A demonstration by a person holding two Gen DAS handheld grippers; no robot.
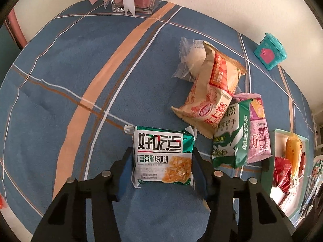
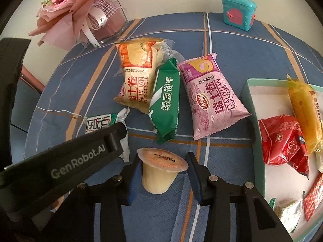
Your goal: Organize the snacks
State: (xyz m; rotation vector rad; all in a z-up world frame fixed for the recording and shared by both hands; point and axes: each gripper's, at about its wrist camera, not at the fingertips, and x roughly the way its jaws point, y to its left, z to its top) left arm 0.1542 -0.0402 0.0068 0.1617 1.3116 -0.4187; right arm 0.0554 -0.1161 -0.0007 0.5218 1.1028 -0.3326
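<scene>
Left tool (image 1: 162, 165) clamped on one green walnut-biscuit packet (image 1: 162, 155). Right tool (image 2: 161, 173) brackets one jelly cup (image 2: 159, 169), contact unclear. Ahead: two Swiss-roll packets (image 2: 214, 98).

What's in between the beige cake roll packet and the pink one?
A green biscuit packet lies between the beige roll packet and the pink roll packet, touching both. The right wrist view shows it best.

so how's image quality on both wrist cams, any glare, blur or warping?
Left wrist: strong fisheye bending of the tablecloth stripes, dark vignette corners, walnut biscuit pack print sharp, mild sheen. Right wrist: same warping, jelly cup sharp, glare on the pink Swiss roll wrapper, edges softer.
</scene>
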